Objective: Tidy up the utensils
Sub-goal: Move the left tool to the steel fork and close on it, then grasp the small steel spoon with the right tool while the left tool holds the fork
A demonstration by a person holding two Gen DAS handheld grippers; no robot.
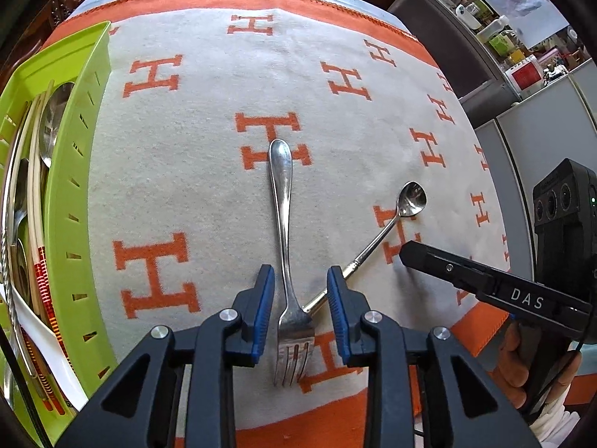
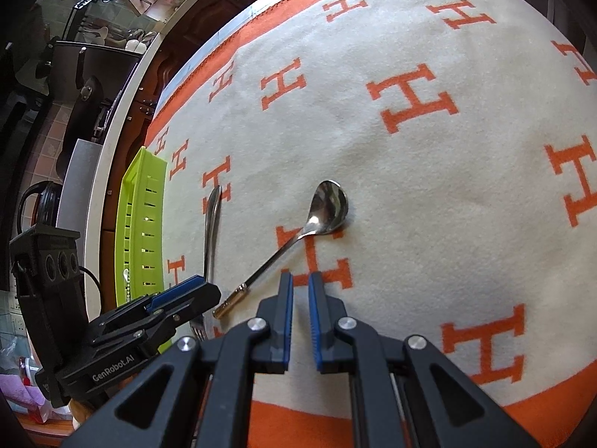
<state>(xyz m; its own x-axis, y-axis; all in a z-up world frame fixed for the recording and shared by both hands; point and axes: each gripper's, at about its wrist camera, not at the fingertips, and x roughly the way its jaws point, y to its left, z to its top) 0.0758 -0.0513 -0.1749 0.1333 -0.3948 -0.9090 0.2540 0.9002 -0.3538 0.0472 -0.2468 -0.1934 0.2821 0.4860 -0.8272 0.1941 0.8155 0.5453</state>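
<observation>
Where left gripper [image 1: 300, 311] gapes and right gripper [image 2: 300, 321] nearly closed: one fork [image 1: 287, 261], one spoon [image 2: 324, 207].

left wrist view looks steeply down along its tongs [image 1: 300, 310], close over the worktop blanket [image 1: 209, 171]; right wrist view sits low too, facing forward-left. both share the fork [image 1: 285, 261], the small spoon [image 2: 298, 239] and the green tray [image 2: 143, 220].
</observation>
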